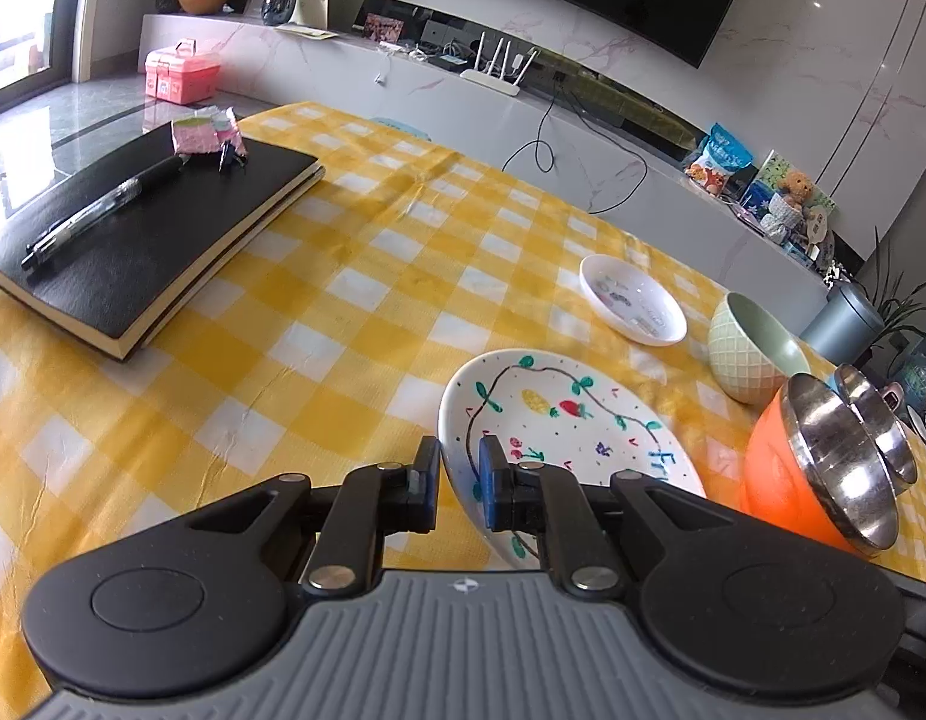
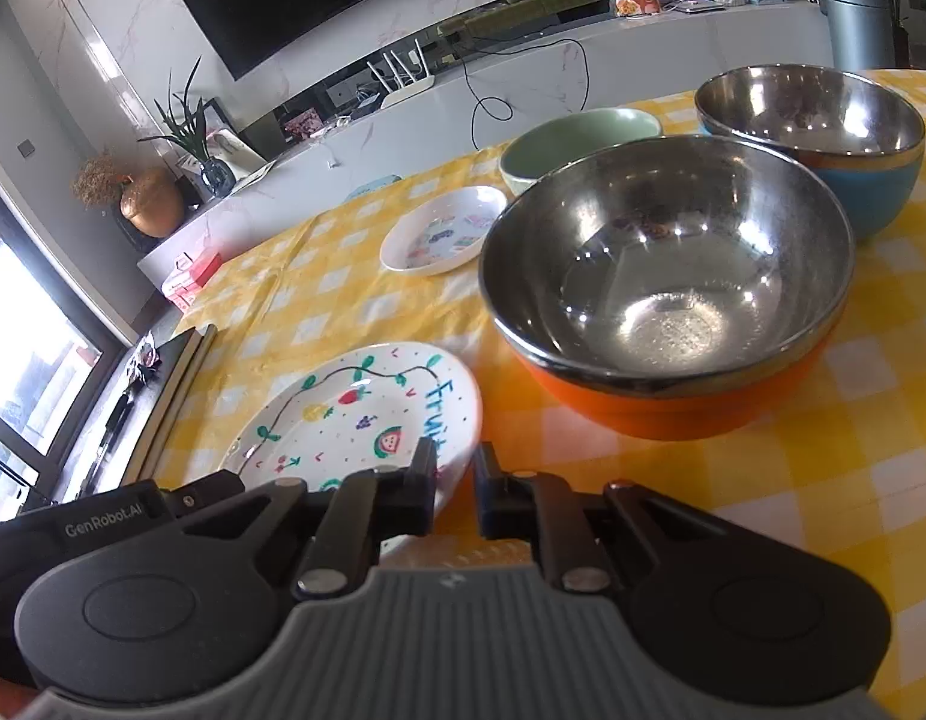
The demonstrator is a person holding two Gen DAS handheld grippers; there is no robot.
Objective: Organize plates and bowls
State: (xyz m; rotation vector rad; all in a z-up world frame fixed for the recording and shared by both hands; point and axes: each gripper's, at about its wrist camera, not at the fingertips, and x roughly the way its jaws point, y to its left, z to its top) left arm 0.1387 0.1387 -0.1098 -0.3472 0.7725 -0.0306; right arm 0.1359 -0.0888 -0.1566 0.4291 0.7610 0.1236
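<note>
A white plate painted with fruit [image 1: 559,420] [image 2: 354,414] lies on the yellow checked tablecloth [image 1: 318,324]. My left gripper [image 1: 459,471] has its fingers either side of the plate's near rim, narrowly apart. My right gripper [image 2: 453,480] is narrowly open at the plate's right edge and holds nothing. A smaller white plate [image 1: 634,299] [image 2: 444,231] lies farther back. A pale green bowl [image 1: 754,348] [image 2: 574,141], an orange steel-lined bowl [image 1: 823,468] [image 2: 667,294] and a blue steel-lined bowl [image 2: 814,138] stand to the right.
A black notebook [image 1: 144,234] with a pen [image 1: 96,210] and a pink packet [image 1: 207,131] lies at the table's left. The notebook's edge shows in the right wrist view [image 2: 168,402]. A low white TV cabinet [image 1: 523,114] runs behind the table.
</note>
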